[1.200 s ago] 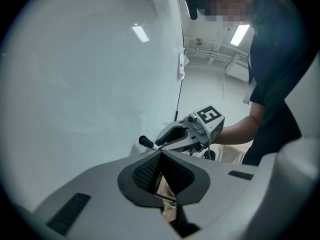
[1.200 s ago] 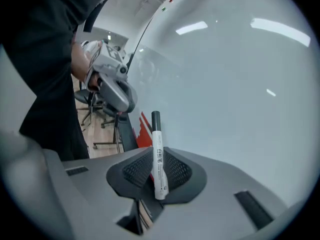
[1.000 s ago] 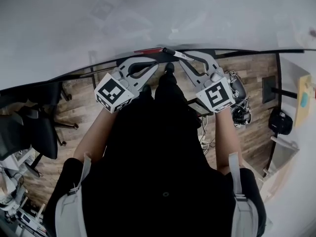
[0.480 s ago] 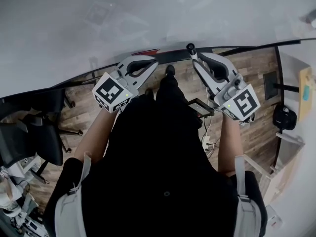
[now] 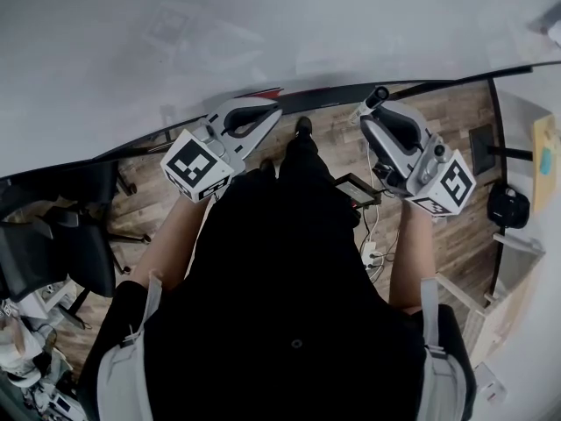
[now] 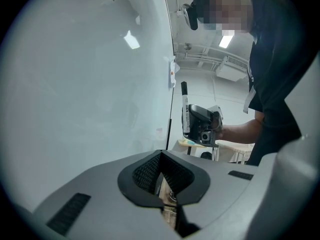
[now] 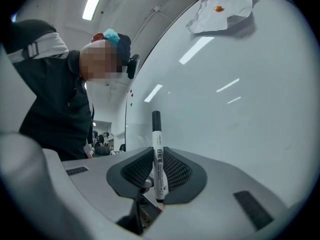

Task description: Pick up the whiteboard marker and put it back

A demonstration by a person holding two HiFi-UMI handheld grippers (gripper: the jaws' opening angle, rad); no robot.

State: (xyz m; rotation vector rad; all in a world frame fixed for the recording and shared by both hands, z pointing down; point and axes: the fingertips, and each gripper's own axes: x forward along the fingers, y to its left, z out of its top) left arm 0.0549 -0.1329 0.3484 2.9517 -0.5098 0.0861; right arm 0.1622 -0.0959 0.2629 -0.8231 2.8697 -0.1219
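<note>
White-barrelled whiteboard marker (image 7: 157,156): pinched upright in my right gripper (image 7: 156,180), frame centre.
Grey left gripper (image 6: 163,183): pressed together on nothing, whiteboard (image 6: 75,84) at left.

The scene is viewed from above the person's head, steeply downward, with the whiteboard (image 5: 263,33) across the top and the floor (image 5: 456,130) far below. Each gripper view is taken from close behind the jaws and along them — the whiteboard lies at the left for the left gripper (image 5: 275,112) and at the right for the right gripper (image 5: 372,105). The whiteboard is shared by all three views; the right gripper and its whiteboard marker (image 5: 379,97) are also caught in the left gripper view.
</note>
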